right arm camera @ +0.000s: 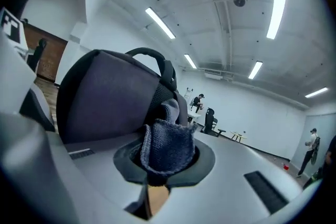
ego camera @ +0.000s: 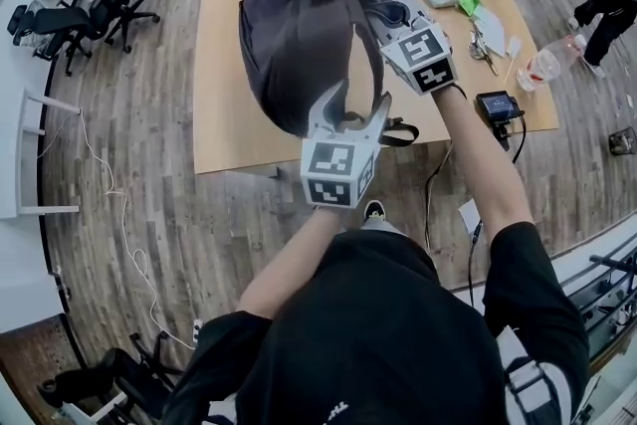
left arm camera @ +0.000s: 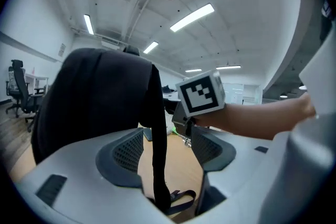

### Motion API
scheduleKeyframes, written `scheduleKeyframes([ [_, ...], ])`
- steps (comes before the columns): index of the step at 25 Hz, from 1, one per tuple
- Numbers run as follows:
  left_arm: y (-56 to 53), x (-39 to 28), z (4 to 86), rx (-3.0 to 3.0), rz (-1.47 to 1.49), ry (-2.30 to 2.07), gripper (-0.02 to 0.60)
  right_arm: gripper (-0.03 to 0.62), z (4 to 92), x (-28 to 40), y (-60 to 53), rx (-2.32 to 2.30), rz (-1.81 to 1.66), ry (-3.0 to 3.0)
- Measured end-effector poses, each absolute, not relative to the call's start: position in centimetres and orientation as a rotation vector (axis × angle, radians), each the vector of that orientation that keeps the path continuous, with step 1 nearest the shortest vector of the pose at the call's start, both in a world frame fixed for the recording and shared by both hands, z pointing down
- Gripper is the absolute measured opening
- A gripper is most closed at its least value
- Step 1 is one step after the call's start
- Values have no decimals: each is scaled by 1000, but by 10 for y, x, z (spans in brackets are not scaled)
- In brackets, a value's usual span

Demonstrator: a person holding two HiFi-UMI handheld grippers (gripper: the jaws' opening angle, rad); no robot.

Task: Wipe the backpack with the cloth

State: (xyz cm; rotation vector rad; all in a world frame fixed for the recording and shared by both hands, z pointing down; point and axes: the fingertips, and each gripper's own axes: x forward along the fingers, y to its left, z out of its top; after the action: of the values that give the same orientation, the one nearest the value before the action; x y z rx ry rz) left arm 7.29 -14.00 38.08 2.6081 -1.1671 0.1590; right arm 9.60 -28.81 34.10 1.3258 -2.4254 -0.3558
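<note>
Inside the right gripper (right arm camera: 164,164) sits the cloth (right arm camera: 168,144).

No text, label, brand or number is legible.

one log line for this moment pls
left gripper: open, strap between fingers | right gripper: shut on cloth | backpack: upright on table
</note>
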Motion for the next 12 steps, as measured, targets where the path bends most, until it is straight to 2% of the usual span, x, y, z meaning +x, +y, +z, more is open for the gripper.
scheduleKeyframes([
  [8,-201,126,410,2551,260,-1289,275,43,334,96,-262,1143,-527,-2396],
  [9,-207,128,407,2547,232,-1309,218,43,331,102,-261,1156,-530,-2397],
  [10,-211,128,404,2556,211,-1320,74,43,326,110,-261,1180,-536,-2389],
  [12,-213,124,402,2581,182,-1310,61,43,320,128,-260,1225,-556,-2360],
])
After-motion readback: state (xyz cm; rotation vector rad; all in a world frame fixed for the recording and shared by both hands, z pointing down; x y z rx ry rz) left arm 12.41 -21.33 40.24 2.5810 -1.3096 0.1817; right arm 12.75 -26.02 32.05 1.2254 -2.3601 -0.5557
